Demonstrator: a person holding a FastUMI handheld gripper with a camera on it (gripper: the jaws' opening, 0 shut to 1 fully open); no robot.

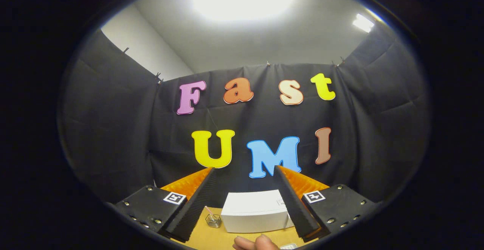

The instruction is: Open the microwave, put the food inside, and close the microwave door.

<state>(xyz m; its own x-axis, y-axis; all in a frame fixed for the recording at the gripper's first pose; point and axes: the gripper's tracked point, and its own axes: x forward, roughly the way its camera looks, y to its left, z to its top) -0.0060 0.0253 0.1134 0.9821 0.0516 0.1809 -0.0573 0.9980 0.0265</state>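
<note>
Wooden table (211, 236) bears the microwave (254, 212); gripper (245, 170) jaws spread wide, holding nothing.

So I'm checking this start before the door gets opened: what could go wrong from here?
The tool is open and aimed high at the booth wall, so the white microwave sits low between its fingers; the approach may misjudge the door. The small glass jar beside the microwave could get knocked. A hand lies in front of the microwave, in the likely path.
</note>
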